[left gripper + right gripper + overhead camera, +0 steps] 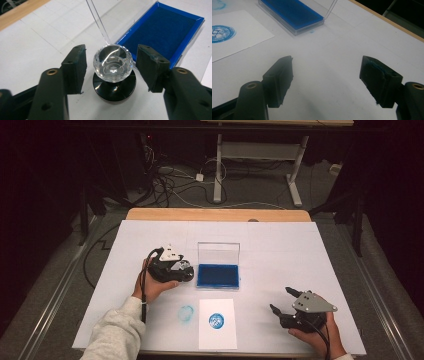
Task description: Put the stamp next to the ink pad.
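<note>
Nearest the person's edge of the white bench [280, 245], a sheet of paper [217, 338] lies flat with a round blue print [216, 321] in its middle, and a fainter blue smudge [186, 313] marks the bench surface just left of it. Off to the right, the right tool [280, 301] hovers low over bare bench, held in the person's hand, its two black jaws spread wide apart with nothing between them; in the right gripper view the pads [280, 75] stand well clear of each other. Farther in, on the left, the left tool [111, 62] sits around a stamp [113, 75], its jaws parted on either side of the knob and, as far as I can see, not pressing on it. The stamp stands upright on the bench, long axis vertical, black round base down and the faceted clear knob pointing straight up. It rests just left of the blue ink pad [218, 275], near its corner but apart from it. The pad's clear lid [218, 253] stands open, rising from the far edge. Beyond that, the bench's wooden rim [215, 214] shows.
</note>
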Demonstrator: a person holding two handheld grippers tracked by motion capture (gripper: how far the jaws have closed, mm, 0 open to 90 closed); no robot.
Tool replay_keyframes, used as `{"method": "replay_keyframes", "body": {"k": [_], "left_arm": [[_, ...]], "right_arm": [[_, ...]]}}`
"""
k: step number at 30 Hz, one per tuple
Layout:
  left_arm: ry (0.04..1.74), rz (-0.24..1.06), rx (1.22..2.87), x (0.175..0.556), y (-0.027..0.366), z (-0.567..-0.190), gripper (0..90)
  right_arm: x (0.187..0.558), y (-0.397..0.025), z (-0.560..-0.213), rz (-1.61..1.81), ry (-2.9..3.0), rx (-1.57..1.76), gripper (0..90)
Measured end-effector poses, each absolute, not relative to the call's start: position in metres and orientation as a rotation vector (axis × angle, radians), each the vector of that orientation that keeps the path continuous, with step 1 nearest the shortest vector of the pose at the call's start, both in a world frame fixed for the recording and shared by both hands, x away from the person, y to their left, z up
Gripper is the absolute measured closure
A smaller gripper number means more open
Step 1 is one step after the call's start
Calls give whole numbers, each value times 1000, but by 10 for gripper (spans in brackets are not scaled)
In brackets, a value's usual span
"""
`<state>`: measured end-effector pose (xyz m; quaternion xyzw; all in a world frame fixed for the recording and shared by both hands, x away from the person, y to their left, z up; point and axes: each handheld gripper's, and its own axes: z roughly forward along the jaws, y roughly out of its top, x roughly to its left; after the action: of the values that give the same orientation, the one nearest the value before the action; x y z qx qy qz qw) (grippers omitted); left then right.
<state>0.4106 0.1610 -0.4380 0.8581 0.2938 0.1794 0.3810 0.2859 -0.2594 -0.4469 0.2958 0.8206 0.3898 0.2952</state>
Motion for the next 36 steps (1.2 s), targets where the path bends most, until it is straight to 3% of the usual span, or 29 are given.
{"method": "replay_keyframes", "body": {"k": [14, 36], "left_arm": [[776, 550, 2077, 404, 168, -425, 171], [640, 603, 2072, 381, 162, -403, 167]], "right_arm": [[286, -259, -447, 1038, 2185, 783, 267], [283, -257, -445, 1041, 2183, 766, 268]]}}
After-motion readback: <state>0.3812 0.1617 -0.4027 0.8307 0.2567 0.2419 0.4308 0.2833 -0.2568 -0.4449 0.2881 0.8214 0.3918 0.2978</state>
